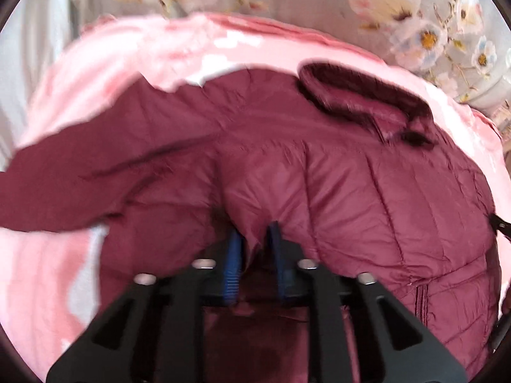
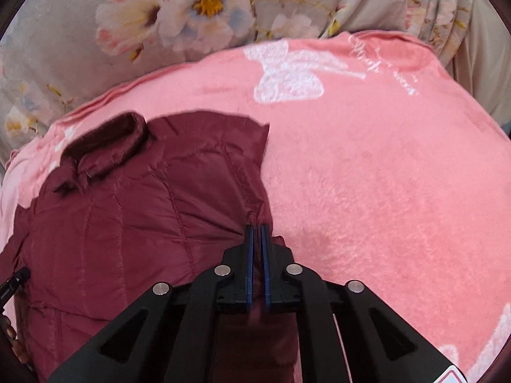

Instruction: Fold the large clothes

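Left wrist view: the left gripper (image 1: 255, 233) is pinching a raised fold of the maroon quilted jacket (image 1: 351, 185) between its blue pads (image 1: 233, 255); the jacket is lying ahead of the fingers on the pink blanket (image 1: 57, 271), collar (image 1: 361, 95) beyond and right. Right wrist view: the right gripper (image 2: 257, 233) is clamping the jacket's (image 2: 127, 210) edge, jaws nearly together; the blanket (image 2: 383, 175) is spreading right of the fingers, floral bedding (image 2: 80, 57) beyond.
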The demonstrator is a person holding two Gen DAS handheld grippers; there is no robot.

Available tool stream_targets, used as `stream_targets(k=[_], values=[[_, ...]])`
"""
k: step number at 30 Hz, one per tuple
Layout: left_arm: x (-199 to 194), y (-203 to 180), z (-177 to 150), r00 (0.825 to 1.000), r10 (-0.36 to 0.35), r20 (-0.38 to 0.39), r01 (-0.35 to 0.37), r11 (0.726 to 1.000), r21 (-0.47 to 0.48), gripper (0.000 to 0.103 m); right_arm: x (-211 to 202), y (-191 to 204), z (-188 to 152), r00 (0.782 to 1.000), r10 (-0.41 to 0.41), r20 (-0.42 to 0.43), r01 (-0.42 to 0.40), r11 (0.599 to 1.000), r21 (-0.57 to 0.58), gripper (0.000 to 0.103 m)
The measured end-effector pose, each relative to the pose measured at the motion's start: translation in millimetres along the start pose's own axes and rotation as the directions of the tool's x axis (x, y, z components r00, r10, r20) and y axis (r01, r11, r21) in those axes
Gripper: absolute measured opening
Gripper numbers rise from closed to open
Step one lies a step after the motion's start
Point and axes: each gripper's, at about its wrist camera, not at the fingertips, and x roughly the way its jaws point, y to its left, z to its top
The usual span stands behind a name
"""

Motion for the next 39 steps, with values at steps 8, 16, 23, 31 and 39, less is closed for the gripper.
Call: stream_targets(k=[8, 16, 23, 31, 39], values=[[-48.3, -21.7, 14.7, 0.983, -0.168, 0.072, 0.169, 0.986, -0.009, 0.054, -45.9, 70.4, -9.5, 0.983, 0.163, 0.081, -0.151, 0.979, -0.138, 0.006], [6.1, -50.9, -17.3, 0.985, -0.157, -0.077, 0.158, 0.987, 0.013, 0.046, 2.4, 113.3, -50.5, 0.988, 0.135, -0.075, -0.149, 0.96, -0.236, 0.003], [10.1, -51.4, -38.3, 0.988, -0.142, -0.057, 0.144, 0.989, 0.023, 0.046, 12.0, 116.1, -63.5, 0.991, 0.102, -0.085, -0.121, 0.958, -0.26, 0.002], [3.9, -44.1, -41.9, 0.986, -0.164, -0.014, 0.164, 0.986, 0.003, 0.046, 11.6, 126.7, -68.7, 0.998, 0.037, -0.05, -0.051, 0.946, -0.321, 0.002], [-74.4, 126.4, -27.4, 0.98, -0.091, 0.175, 0.146, 0.93, -0.337, 0.084, -21.9, 116.6, -66.5, 0.995, 0.093, -0.042, -0.101, 0.96, -0.261, 0.022]])
